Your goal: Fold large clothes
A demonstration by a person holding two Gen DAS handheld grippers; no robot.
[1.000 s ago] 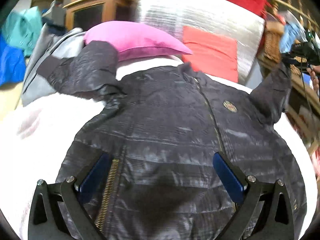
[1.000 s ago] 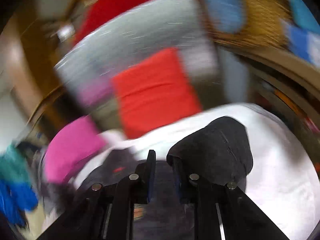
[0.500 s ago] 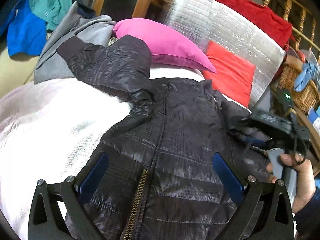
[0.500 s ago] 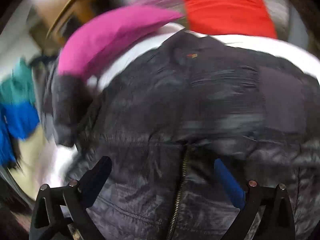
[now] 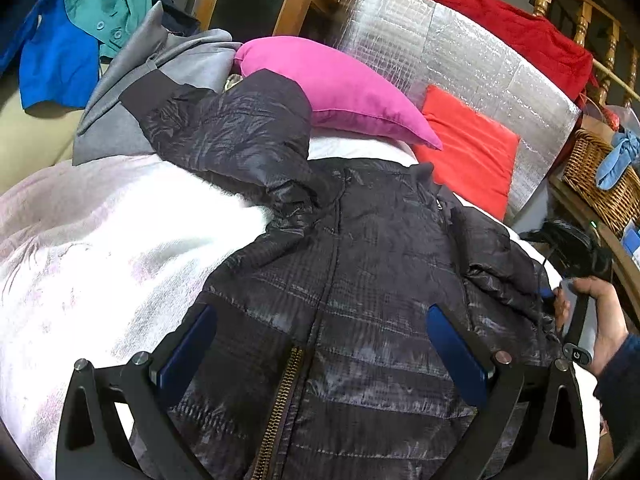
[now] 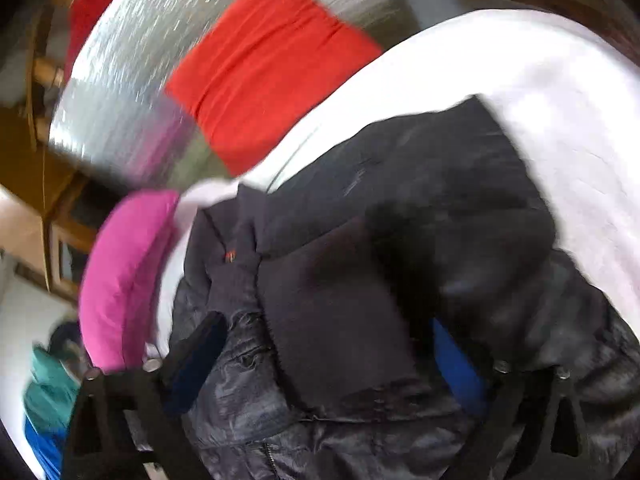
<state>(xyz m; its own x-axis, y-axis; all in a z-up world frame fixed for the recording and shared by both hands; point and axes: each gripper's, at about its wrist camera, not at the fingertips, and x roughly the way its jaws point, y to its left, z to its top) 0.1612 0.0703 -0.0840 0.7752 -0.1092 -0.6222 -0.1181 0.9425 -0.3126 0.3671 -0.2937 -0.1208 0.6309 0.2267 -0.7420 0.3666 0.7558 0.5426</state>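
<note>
A dark quilted jacket (image 5: 360, 280) lies front up on the white bed cover (image 5: 100, 260), its brass zipper (image 5: 280, 412) partly undone. Its left sleeve (image 5: 224, 132) stretches away to the upper left. The right sleeve (image 6: 460, 220) is folded in over the chest, and its knit cuff (image 6: 332, 312) lies between the jaws of my right gripper (image 6: 324, 344). Those jaws are closing and the pads stand clear of the cuff. My left gripper (image 5: 320, 344) hovers open over the jacket's lower front with nothing in it.
A pink pillow (image 5: 340, 88), a red cushion (image 5: 468, 148) and a silver foil panel (image 5: 460, 52) stand at the head of the bed. Grey, teal and blue clothes (image 5: 80, 40) pile at far left. A wicker basket (image 5: 600, 184) is at right, above a person's hand (image 5: 604, 320).
My right gripper, shut on the raised right sleeve a second ago, opened, dropped down and rolled over the jacket. The sleeve now lies folded across the chest. The left gripper shifted slightly.
</note>
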